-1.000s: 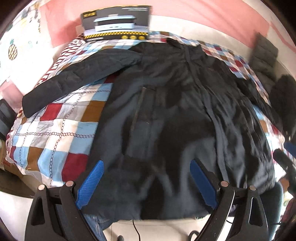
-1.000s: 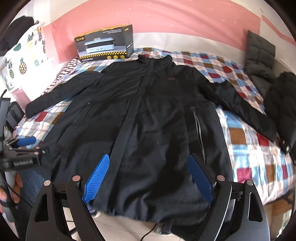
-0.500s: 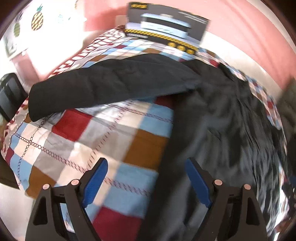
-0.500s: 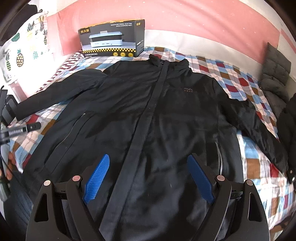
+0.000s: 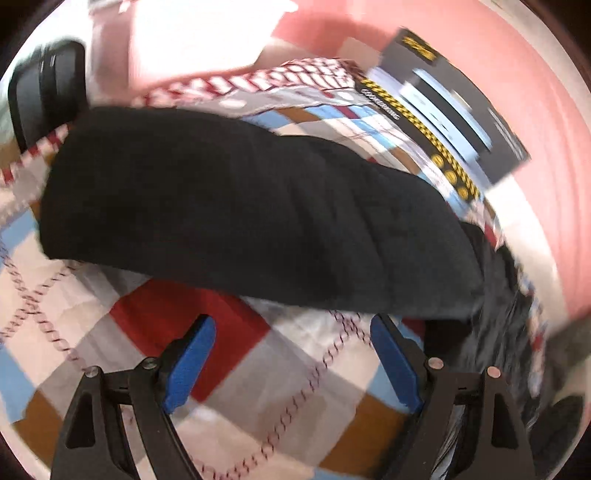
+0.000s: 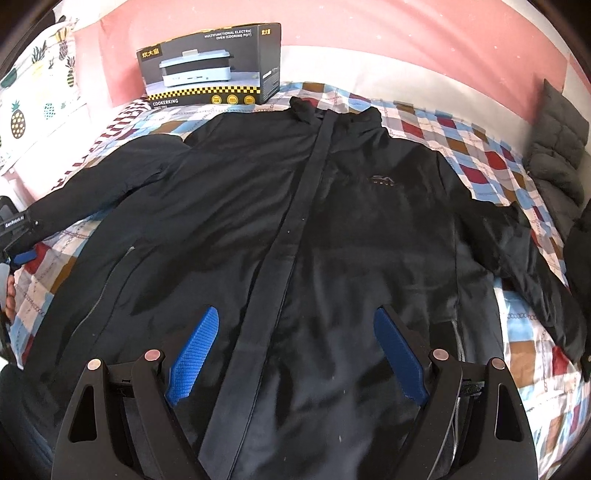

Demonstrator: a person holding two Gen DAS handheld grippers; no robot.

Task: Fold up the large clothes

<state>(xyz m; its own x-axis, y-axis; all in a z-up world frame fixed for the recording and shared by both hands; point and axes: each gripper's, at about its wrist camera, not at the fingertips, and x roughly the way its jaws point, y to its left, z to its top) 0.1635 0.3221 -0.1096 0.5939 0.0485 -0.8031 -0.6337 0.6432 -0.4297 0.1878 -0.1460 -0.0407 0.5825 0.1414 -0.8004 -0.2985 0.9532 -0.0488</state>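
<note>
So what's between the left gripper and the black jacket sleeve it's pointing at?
Only bare checked quilt. In the left wrist view the open left gripper holds nothing, and the jacket sleeve lies just beyond its fingers.

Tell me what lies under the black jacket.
The black jacket lies spread flat on a checked quilt, which shows around its body and sleeves. The quilt directly beneath the jacket is covered, so anything there cannot be seen.

Bare checked quilt (image 5: 258,373) lies free beside the spread black padded jacket (image 6: 332,240). A black cardboard appliance box (image 6: 210,66) blocks the bed's far edge, against the pink wall (image 6: 406,33).
</note>
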